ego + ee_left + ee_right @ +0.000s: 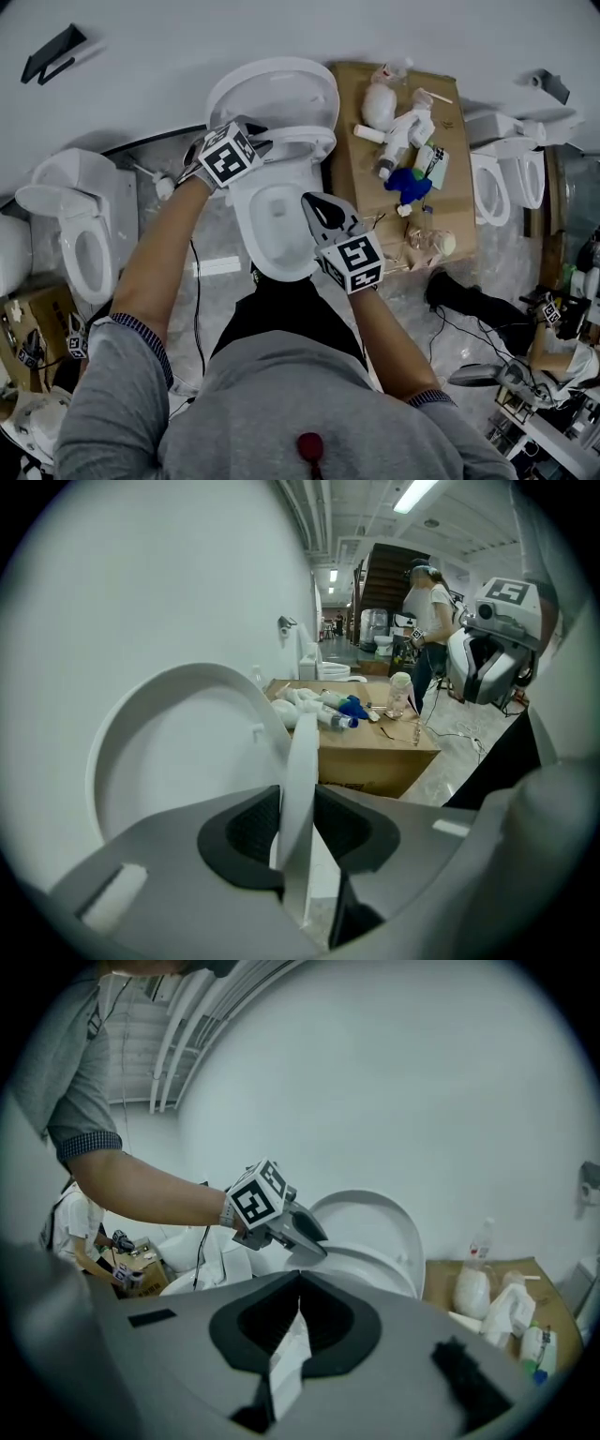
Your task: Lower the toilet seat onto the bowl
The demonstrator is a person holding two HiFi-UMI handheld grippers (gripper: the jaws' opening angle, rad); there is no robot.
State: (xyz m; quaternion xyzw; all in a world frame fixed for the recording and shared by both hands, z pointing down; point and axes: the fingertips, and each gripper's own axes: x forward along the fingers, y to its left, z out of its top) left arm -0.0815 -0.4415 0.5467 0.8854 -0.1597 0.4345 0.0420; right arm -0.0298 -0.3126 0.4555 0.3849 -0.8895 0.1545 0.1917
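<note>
The left gripper (258, 139) is clamped on the side rim of the toilet seat (302, 752), which stands part-way down, tilted between the upright lid (272, 89) and the bowl (272, 211). To do this step well, I would keep that pinch firm near the free edge and swing the seat down on its hinge in an arc, slowing near the rim so it settles rather than drops, and let go only once it lies flat. The right gripper (311, 202) hangs just above the bowl's right side with its jaws closed on nothing; it looks to sit in the seat's path and should draw clear first. Just beside the toilet stands a cardboard box (352, 178) carrying spray bottles (403, 136), close but outside the swing. Other toilets (84, 234) stand well apart
</note>
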